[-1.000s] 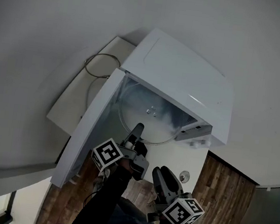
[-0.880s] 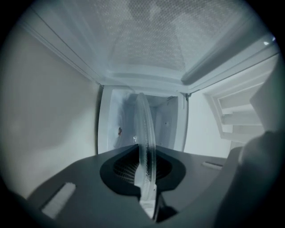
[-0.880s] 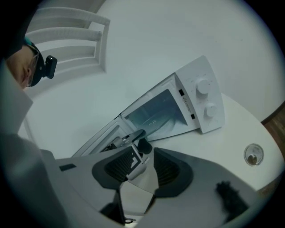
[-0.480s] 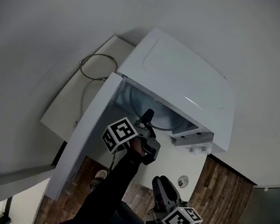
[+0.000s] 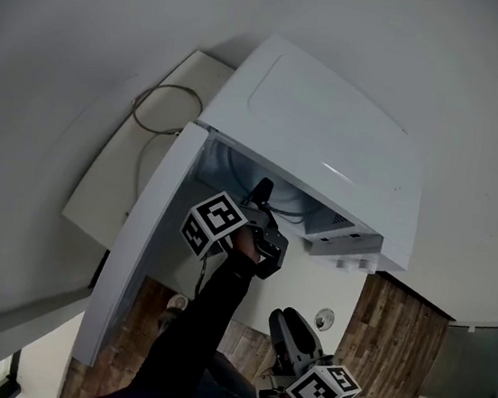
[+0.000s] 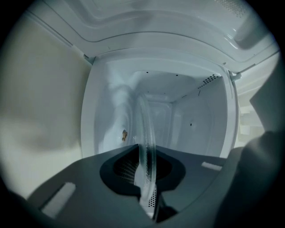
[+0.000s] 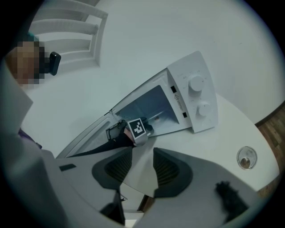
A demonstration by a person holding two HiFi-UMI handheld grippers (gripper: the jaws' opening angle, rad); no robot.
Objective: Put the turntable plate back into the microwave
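Clamped by its rim in the left tool (image 6: 145, 165), the clear round glass turntable plate (image 6: 145, 122) is extended ahead into the open white microwave (image 5: 328, 149); the right tool (image 7: 143, 165) is held wide, empty.

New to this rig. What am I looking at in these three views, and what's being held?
No robot arm here: a person holds a two-jaw gripper in each hand. The head view comes from a camera on the person's head, looking down. The other two cameras ride on the grippers and look along their jaws. A white microwave with two knobs sits on a white round table, its door swung open. The left gripper is shut on the rim of a clear round glass turntable plate, which reaches into the oven cavity. The right gripper hangs back, open and empty. A small round object lies on the table.
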